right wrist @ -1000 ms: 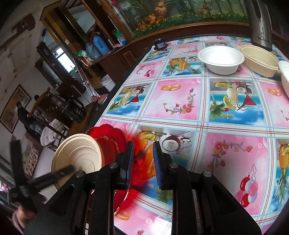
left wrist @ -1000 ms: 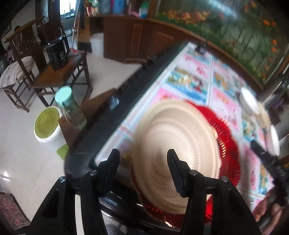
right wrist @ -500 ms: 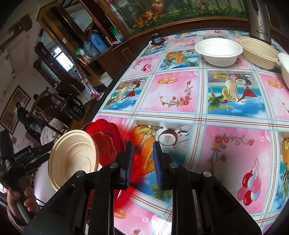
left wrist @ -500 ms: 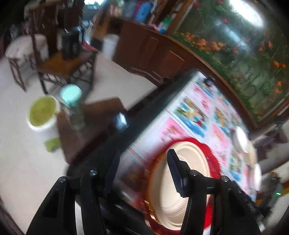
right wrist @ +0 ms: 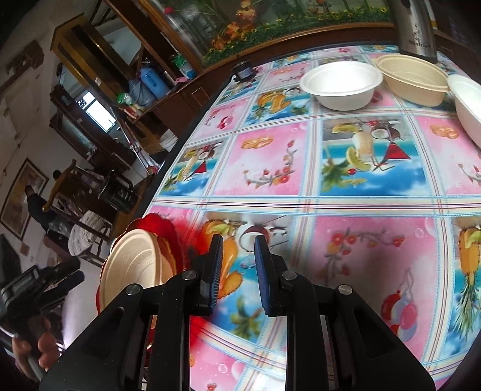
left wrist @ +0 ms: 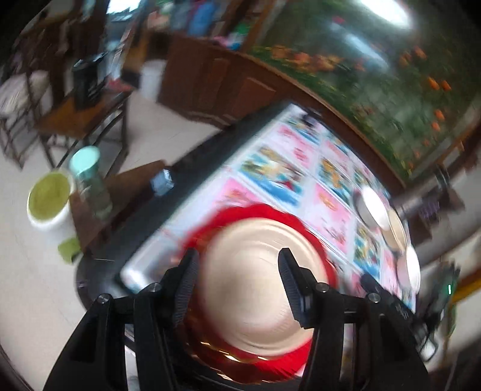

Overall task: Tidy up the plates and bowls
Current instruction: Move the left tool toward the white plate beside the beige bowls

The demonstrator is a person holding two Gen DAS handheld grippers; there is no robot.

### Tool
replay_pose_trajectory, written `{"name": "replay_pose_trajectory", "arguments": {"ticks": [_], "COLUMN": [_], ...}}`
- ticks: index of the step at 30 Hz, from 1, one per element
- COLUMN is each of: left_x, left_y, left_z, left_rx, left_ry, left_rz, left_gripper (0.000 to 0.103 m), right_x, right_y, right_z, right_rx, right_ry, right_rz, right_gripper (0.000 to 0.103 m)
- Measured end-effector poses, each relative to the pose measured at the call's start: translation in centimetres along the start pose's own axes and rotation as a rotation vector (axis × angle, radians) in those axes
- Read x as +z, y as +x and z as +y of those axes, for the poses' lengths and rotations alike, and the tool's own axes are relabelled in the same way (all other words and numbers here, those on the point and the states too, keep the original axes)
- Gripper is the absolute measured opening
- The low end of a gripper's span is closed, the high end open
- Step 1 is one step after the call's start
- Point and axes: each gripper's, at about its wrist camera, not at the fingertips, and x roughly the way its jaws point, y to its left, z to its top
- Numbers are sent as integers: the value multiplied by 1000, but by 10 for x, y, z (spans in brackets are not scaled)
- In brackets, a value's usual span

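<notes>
A beige plate (left wrist: 249,288) lies upside down on a red plate (left wrist: 261,210) at the near left corner of the table (right wrist: 345,198). My left gripper (left wrist: 238,252) hovers just short of the stack, open and holding nothing. In the right wrist view the beige plate (right wrist: 132,267) and red plate (right wrist: 156,222) sit left of my right gripper (right wrist: 239,239). Its jaws show a narrow gap with only tablecloth behind. The left gripper (right wrist: 75,270) hangs off the stack's left side in a hand. Three bowls stand far back: white (right wrist: 341,84), beige (right wrist: 412,81), white (right wrist: 469,102).
A steel kettle (right wrist: 415,27) stands behind the bowls, and a small dark gadget (right wrist: 245,72) sits at the table's far edge. Beside the table are a stool with a teal-capped bottle (left wrist: 90,177), a white bucket (left wrist: 49,198), wooden chairs and a cabinet. A person (right wrist: 36,204) stands far left.
The left gripper has drawn back from the beige plate towards the lower left, and its view has swung over the stack. The right gripper has hardly moved.
</notes>
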Motion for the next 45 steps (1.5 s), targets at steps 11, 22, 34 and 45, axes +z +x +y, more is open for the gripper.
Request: {"name": "replay_pose_trajectory", "arguments": {"ticks": [11,22,34,45], "left_x": [-74,-87,-19,56], "left_y": [42,94,137,179], "left_z": [-148,-215,-311,-262], "left_rx": [-44,-50,-15,98], "left_ry": [412,459,443,89], "left_rz": [133,298,240,139], "left_gripper": [65,65,65,65], "right_x": [1,13,79,128], "right_y": [-29,-116,-218,-145], "right_z": [-53,-180,-279,-234], "right_rx": [-17,-124,-244,174], "right_ry": [40,223,320,353], "right_rz": [-30,-174,-359,-211], "right_gripper": [20,20,30,39]}}
